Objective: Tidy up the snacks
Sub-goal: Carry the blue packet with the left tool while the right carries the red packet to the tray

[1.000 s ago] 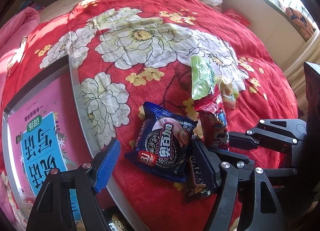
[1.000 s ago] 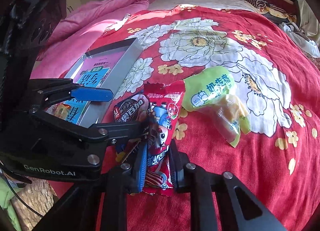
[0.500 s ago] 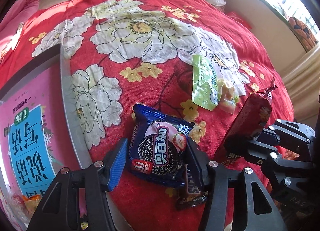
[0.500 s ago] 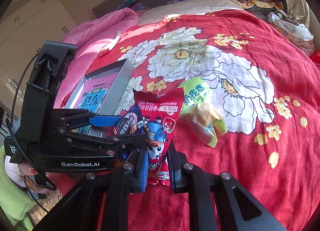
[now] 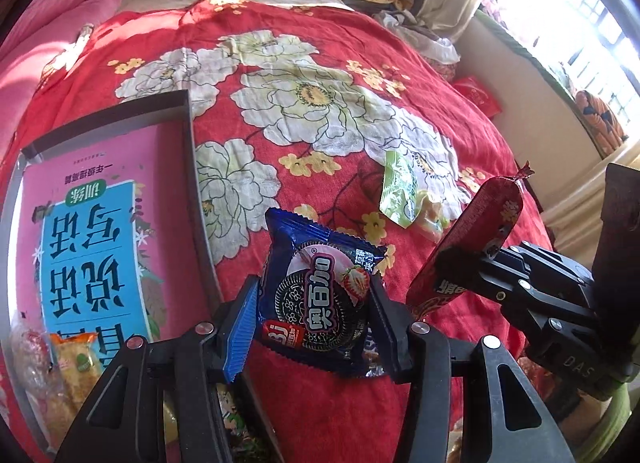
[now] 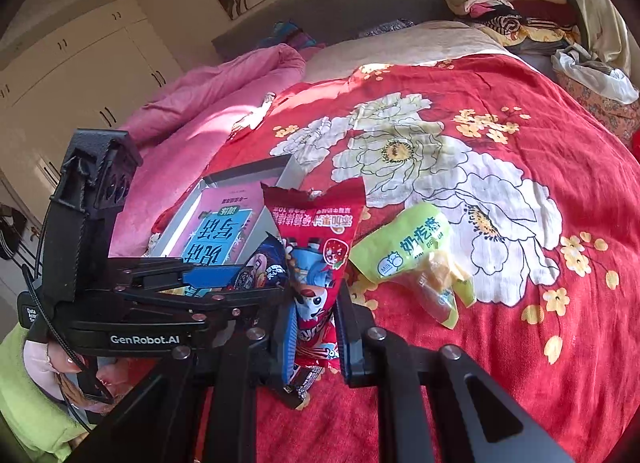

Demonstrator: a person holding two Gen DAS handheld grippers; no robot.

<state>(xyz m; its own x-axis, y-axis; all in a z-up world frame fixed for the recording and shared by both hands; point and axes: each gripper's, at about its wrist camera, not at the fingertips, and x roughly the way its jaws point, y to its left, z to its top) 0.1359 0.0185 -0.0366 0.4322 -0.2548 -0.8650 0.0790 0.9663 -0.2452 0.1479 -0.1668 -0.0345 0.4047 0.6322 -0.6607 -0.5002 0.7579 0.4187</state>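
Both snack packets now hang lifted off the bed (image 5: 320, 63): left tongs (image 5: 312, 315) grip the blue cookie packet (image 5: 316, 295), right tongs (image 6: 316, 327) clamp the red packet (image 6: 316, 239). Carry both level toward the tray (image 5: 190, 167) at nine o'clock, keeping each grip firm so neither slips.

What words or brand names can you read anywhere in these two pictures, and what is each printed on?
"GenRobot.AI": left claw's black body.
"奥百加": blue cookie packet in the left claw.
"奶疙瘩", "MILK": green snack packet on the bedspread.
"DAS": right claw's body, cut off.
Pink book in the tray: upside down, unclear.
Red packet: print too small.
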